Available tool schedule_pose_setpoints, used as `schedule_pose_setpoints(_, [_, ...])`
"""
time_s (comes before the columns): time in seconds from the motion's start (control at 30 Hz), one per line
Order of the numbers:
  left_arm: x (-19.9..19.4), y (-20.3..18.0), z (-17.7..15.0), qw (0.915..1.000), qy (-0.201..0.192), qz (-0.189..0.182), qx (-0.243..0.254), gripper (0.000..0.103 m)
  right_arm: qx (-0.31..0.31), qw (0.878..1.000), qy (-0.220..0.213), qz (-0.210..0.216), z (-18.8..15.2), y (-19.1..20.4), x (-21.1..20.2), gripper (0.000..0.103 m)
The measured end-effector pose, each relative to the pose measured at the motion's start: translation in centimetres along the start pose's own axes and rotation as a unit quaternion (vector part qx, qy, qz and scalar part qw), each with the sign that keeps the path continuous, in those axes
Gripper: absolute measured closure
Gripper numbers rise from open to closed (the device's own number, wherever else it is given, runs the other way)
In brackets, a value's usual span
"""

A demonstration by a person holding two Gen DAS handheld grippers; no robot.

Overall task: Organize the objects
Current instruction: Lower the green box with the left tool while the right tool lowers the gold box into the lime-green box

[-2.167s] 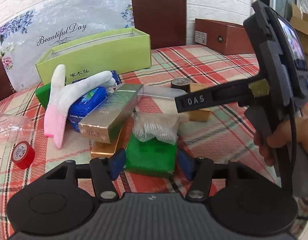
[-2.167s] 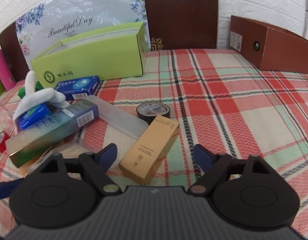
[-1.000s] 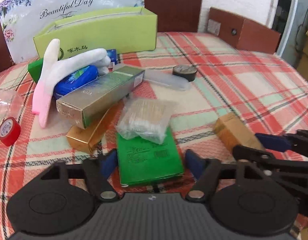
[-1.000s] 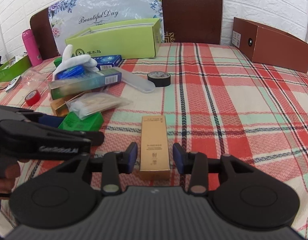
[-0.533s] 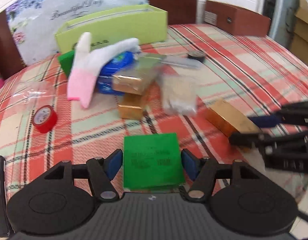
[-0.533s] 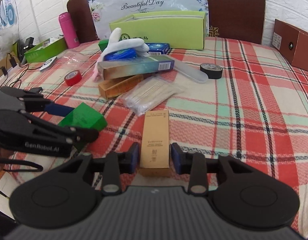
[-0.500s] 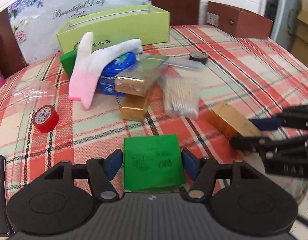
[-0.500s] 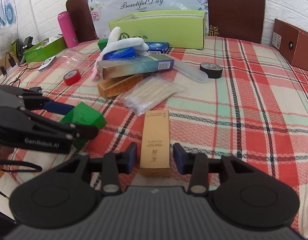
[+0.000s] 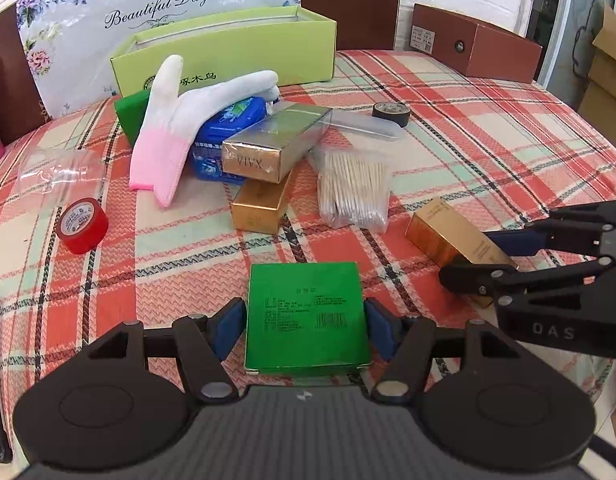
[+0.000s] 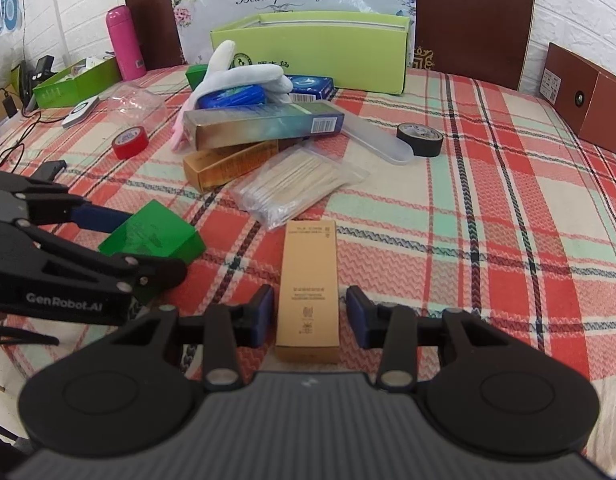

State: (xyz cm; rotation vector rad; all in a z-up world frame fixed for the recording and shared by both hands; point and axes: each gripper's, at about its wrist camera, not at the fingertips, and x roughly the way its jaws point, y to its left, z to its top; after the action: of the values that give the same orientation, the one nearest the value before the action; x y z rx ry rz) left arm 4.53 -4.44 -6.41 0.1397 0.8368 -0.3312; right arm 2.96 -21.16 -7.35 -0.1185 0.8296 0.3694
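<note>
While a cotton swab bag (image 10: 295,188) lies ahead, the left hand-held gripper (image 9: 305,326) clamps the green box (image 9: 305,316); the right hand-held gripper (image 10: 310,314), just closing, straddles the tan box (image 10: 310,284) without pressing.

Both grippers are matte black with blue pads (image 9: 227,330), silver screws and white "GenRobot.AI" and "DAS" lettering.

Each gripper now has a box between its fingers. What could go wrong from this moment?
1. The right gripper has just been closing around the tan box, but thin gaps seem to remain at the pads; lifting now may leave it behind.
2. The left gripper holds the green box by its side edges alone, so it might tilt or slip.
3. The two grippers are close together and could bump when moving.
</note>
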Motion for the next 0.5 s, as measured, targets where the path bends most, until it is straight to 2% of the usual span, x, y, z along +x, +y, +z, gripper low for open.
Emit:
schedule_pose_setpoints(0.03, [0.0, 0.0, 0.0, 1.0000, 0.000, -0.005, 0.001, 0.039, -0.001, 1.000, 0.000, -0.003, 0.0, 0.1, 0.1, 0.074])
schedule_pose_setpoints(0.17, [-0.5, 0.0, -0.2, 0.9999, -0.005, -0.012, 0.010, 0.039, 0.006, 1.000, 0.000, 0.001, -0.1, 0.0, 0.0, 0.074])
schedule_pose_setpoints(0.23, [-1.2, 0.0, 0.0, 0.9997, -0.014, -0.017, 0.013, 0.040, 0.017, 1.000, 0.001, 0.019, 0.1, -0.2, -0.5, 0.074])
schedule_pose_setpoints(0.33, [-2.7, 0.6, 1.0, 0.9989, -0.036, -0.028, 0.008, 0.040, 0.017, 0.998, -0.007, 0.052, 1.0, -0.4, -1.8, 0.074])
schedule_pose_setpoints(0.5, [-5.3, 1.6, 4.6, 0.9948, -0.096, -0.034, 0.009, 0.040, 0.009, 0.997, -0.052, 0.061, 4.6, -0.7, -3.4, 0.074])
